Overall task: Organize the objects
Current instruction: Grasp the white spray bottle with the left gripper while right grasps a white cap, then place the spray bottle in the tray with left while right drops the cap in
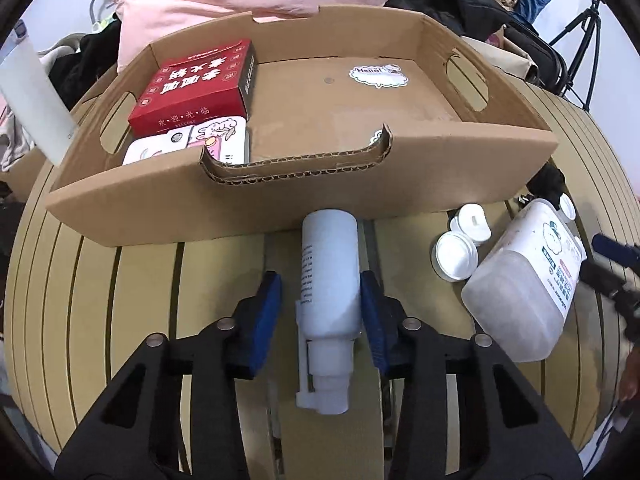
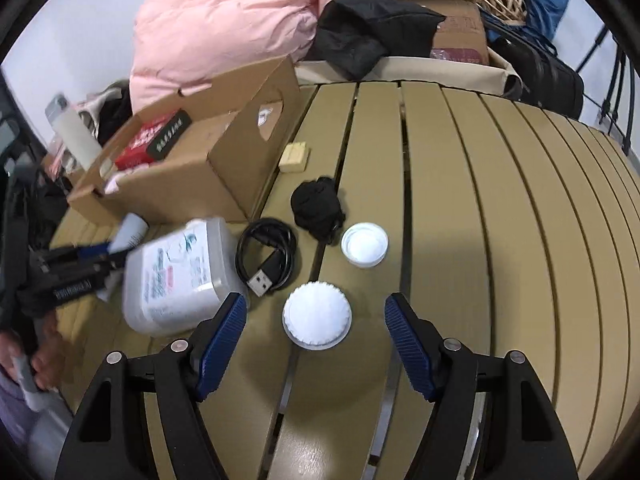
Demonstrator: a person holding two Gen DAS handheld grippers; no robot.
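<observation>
A white pump bottle (image 1: 329,276) lies on the slatted table between the fingers of my left gripper (image 1: 322,292), which is open around it; the right pad touches it, the left pad stands apart. Just beyond stands a cardboard tray (image 1: 256,204) holding a red box (image 1: 196,84) and a white card pack (image 1: 188,142). My right gripper (image 2: 316,316) is open around a white round lid (image 2: 317,321) on the table. A large white jug (image 2: 180,272) lies to its left; it also shows in the left wrist view (image 1: 524,280).
A coiled black USB cable (image 2: 268,256), a black cloth bundle (image 2: 316,204), a second white lid (image 2: 365,244) and a small yellow block (image 2: 295,156) lie on the table (image 2: 500,220). Pink bedding (image 2: 224,28), bags and boxes pile up behind it.
</observation>
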